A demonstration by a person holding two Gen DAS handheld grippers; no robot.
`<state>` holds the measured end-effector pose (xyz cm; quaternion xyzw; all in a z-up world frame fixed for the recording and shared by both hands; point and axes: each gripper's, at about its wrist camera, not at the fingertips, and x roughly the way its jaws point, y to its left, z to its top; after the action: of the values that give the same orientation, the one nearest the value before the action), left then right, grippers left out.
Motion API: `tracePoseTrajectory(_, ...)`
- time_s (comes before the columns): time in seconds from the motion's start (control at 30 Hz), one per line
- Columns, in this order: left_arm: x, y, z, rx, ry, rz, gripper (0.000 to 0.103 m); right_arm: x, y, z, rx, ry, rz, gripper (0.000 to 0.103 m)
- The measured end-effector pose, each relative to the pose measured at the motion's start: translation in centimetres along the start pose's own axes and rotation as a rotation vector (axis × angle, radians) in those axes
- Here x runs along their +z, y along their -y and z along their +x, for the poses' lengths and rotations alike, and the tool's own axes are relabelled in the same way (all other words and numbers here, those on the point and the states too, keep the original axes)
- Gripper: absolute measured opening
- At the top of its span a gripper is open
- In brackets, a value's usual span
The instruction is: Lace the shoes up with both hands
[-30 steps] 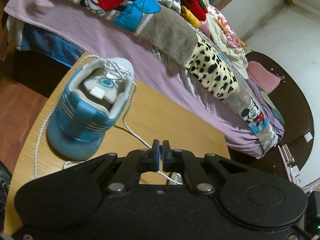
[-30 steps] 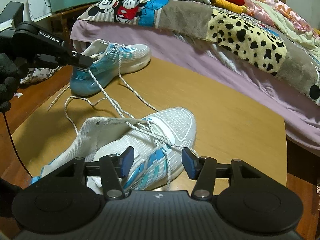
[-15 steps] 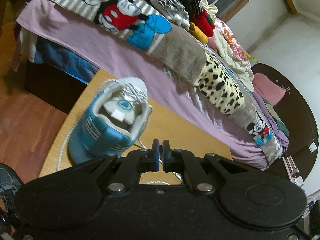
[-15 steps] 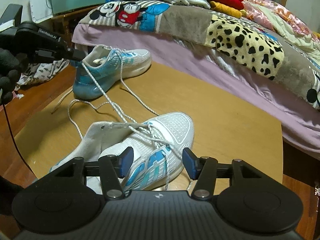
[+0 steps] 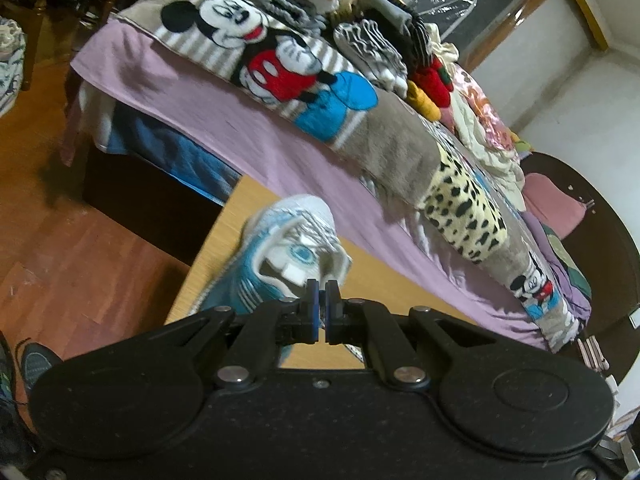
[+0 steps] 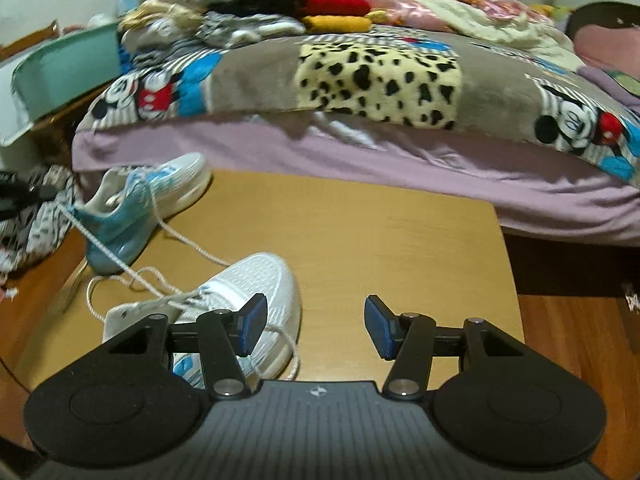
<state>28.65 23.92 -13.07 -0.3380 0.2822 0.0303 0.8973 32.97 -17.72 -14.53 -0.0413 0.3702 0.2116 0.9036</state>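
Note:
Two white-and-blue sneakers lie on the wooden table [image 6: 380, 240]. The near shoe [image 6: 248, 284] sits just left of my right gripper [image 6: 316, 330], which is open with nothing between its fingers. A white lace [image 6: 120, 264] runs taut from the near shoe up and left, past the heel of the far shoe [image 6: 148, 204], to my left gripper [image 6: 52, 198] at the picture's left edge. In the left wrist view the left gripper [image 5: 322, 308] is shut just before the far shoe [image 5: 280, 248]; the lace itself is hidden there.
A bed [image 6: 360, 152] with a purple sheet, a patchwork blanket and piles of clothes borders the table's far side. Wooden floor [image 5: 80, 260] lies left of the table, with a dark shoe [image 5: 36, 364] on it. A teal tub [image 6: 68, 68] stands at the back left.
My left gripper has drawn back and up, away from the far shoe, pulling the lace out to the left. My right gripper has swung right and rolled, so the near shoe now sits left of it.

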Motion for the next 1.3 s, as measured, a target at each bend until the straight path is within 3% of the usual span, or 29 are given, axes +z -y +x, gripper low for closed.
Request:
tracePoseTrajectory(0.53, 1.9, -3.0, -2.1, 0.079, 0.067, -0.041, 0.000, -0.2, 1.4, -0.4, 0.028, 0.027, 0.119, 0.058)
tracePoseTrajectory(1.3, 3.7, -8.0, -5.3, 0.191, 0.138, -0.100, 0.000, 0.1, 0.6, 0.3, 0.026, 0.023, 0.114, 0.059)
